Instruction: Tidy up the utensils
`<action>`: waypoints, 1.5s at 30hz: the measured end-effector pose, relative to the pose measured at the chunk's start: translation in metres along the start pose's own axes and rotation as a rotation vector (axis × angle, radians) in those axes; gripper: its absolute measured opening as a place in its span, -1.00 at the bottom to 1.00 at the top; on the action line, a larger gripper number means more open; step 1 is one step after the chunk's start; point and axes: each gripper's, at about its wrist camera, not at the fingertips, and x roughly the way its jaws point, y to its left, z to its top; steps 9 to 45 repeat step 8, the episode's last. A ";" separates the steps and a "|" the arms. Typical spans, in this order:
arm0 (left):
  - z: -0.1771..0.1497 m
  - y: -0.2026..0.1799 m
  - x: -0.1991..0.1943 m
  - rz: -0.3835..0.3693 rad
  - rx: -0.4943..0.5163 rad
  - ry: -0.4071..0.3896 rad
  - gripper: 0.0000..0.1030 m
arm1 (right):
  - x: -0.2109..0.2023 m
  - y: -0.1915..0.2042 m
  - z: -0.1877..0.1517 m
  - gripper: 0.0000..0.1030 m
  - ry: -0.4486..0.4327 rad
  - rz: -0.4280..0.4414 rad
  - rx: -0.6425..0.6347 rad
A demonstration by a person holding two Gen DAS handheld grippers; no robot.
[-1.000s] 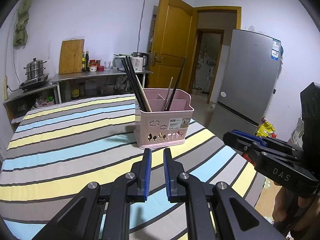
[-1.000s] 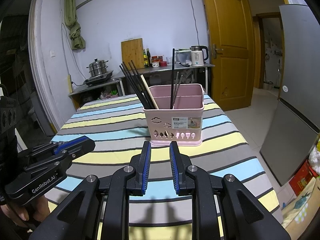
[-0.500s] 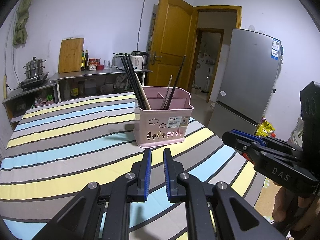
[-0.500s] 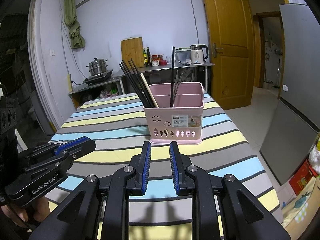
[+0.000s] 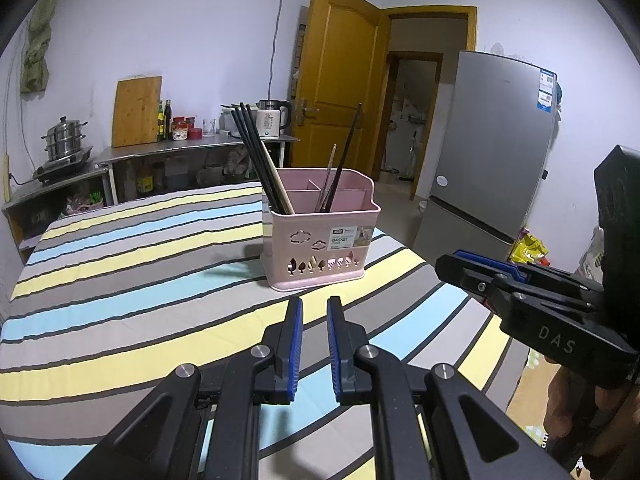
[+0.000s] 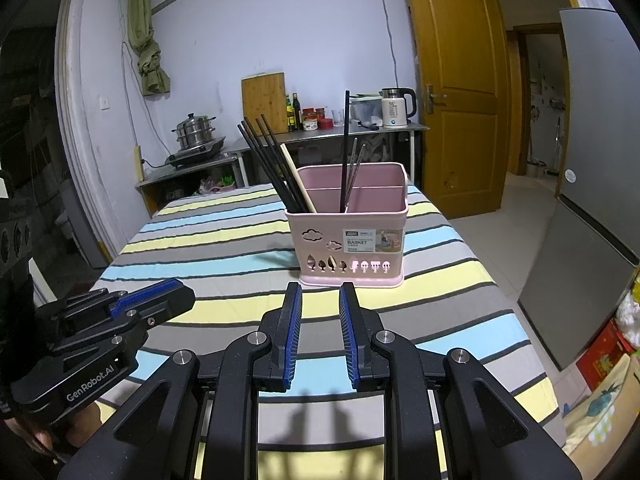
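Note:
A pink utensil basket (image 5: 320, 248) (image 6: 348, 240) stands upright on the striped tablecloth (image 5: 140, 280). Several black chopsticks (image 5: 256, 160) (image 6: 272, 168) and one wooden chopstick (image 6: 298, 178) lean out of its left compartment. A black chopstick (image 6: 346, 148) and thin metal ones stand in the middle. My left gripper (image 5: 314, 302) hovers short of the basket, nearly closed on a narrow slit with nothing in it. My right gripper (image 6: 319, 286) is open and empty, also just in front of the basket. Each gripper shows at the side of the other's view (image 5: 452, 266) (image 6: 176, 292).
A grey fridge (image 5: 492, 148) stands beyond the table's right edge, with a wooden door (image 5: 340, 92) behind. A steel counter (image 6: 320, 134) at the back wall carries a kettle, bottles, a cutting board and a steamer pot. Bags lie on the floor at right.

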 end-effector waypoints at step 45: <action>-0.002 0.002 0.002 -0.002 -0.001 0.006 -0.78 | 0.001 -0.001 0.000 -0.62 0.002 -0.001 -0.003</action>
